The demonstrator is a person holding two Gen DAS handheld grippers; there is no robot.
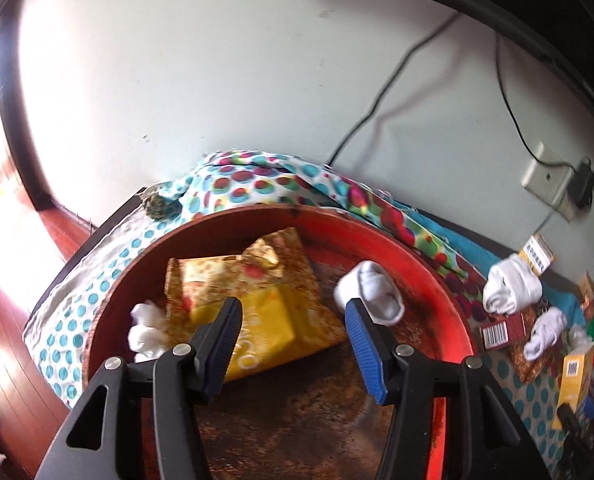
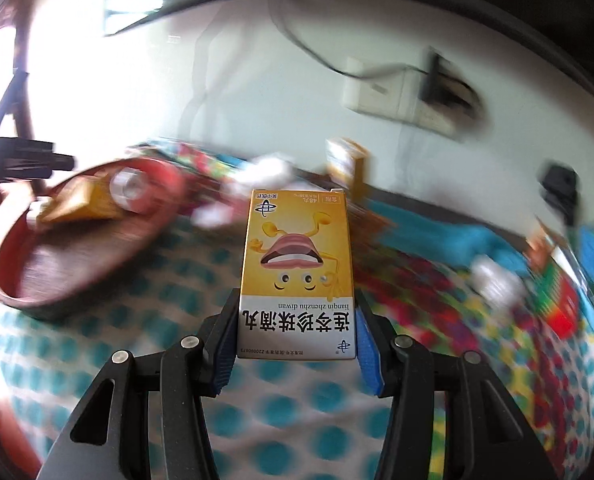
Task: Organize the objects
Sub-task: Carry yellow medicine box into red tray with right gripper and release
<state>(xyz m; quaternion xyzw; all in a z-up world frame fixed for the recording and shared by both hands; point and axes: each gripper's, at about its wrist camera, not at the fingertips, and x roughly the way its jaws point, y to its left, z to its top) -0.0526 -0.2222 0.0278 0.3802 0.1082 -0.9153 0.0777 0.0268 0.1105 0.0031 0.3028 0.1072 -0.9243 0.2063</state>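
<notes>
In the left wrist view my left gripper [image 1: 293, 306] hangs open over a round red tray [image 1: 417, 264], with nothing between its blue pads. In the tray lie a gold patterned pouch [image 1: 233, 276], a yellow packet [image 1: 269, 320], a rolled white sock [image 1: 371, 288] and a white wad [image 1: 145, 328]. My right gripper [image 2: 297, 296] is shut on a yellow medicine box [image 2: 297, 256] with a cartoon face, held upright above the dotted cloth. The tray [image 2: 37, 272] is off to the left in that blurred view.
Right of the tray on the dotted cloth [image 1: 533, 400] lie two white socks [image 1: 513, 286], a dark red barcode box [image 1: 501, 330] and another yellow box [image 1: 575, 376]. A small box [image 1: 539, 254] leans on the wall under a socket [image 1: 545, 180] with cables.
</notes>
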